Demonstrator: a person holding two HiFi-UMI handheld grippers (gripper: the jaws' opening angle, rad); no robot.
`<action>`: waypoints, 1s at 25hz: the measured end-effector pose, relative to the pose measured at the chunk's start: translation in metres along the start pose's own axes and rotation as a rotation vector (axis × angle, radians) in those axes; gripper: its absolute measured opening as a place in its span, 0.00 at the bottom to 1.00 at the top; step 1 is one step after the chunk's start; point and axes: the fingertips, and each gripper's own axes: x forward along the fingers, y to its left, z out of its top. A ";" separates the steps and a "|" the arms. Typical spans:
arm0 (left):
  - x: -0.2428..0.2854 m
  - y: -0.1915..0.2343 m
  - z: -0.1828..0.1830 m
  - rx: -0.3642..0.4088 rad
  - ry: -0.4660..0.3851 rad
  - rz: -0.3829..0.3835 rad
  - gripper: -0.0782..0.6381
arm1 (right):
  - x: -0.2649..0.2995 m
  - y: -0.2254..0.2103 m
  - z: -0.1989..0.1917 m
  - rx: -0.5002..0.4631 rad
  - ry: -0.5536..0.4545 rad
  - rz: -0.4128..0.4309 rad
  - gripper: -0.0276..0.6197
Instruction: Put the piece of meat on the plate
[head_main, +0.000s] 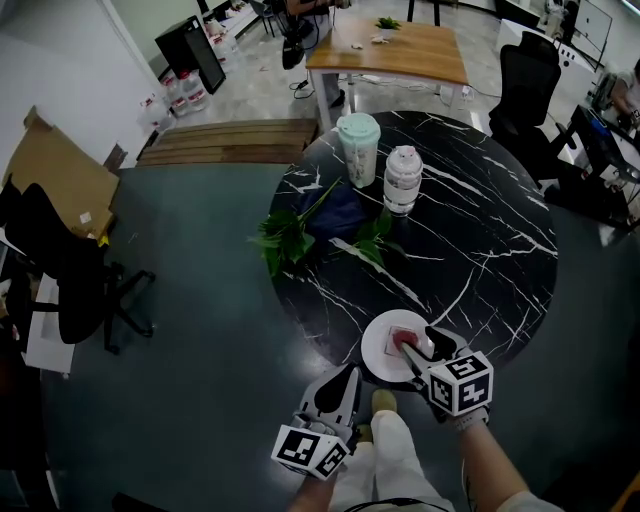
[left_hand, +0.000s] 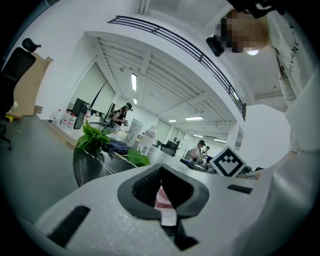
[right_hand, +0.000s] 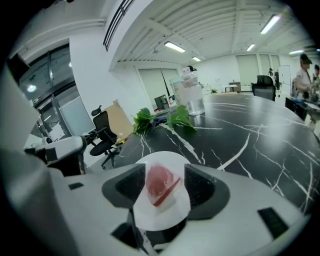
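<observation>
A round black marble table (head_main: 490, 230) stands on a dark floor (head_main: 200, 290), a wooden desk (head_main: 400, 50) beyond it.

Glossy marble-look table (head_main: 480, 250) bears a smooth white plate (head_main: 372, 346).

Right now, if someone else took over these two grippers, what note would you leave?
Left gripper: shut, empty, off the round black marble table's near edge.
Right gripper: open, jaws either side of the red piece of meat, not pressing it.
The meat lies on the small round white plate.
Done: meat placed. To do: draw the right gripper clear.
</observation>
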 end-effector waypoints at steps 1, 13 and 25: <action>0.000 -0.001 0.000 0.002 -0.001 -0.004 0.12 | -0.002 0.001 0.003 -0.001 -0.013 0.002 0.38; -0.006 -0.023 0.010 0.028 -0.009 -0.052 0.12 | -0.056 0.041 0.025 0.033 -0.167 0.142 0.38; -0.026 -0.060 0.038 0.052 -0.043 -0.134 0.12 | -0.142 0.096 0.046 -0.045 -0.308 0.131 0.09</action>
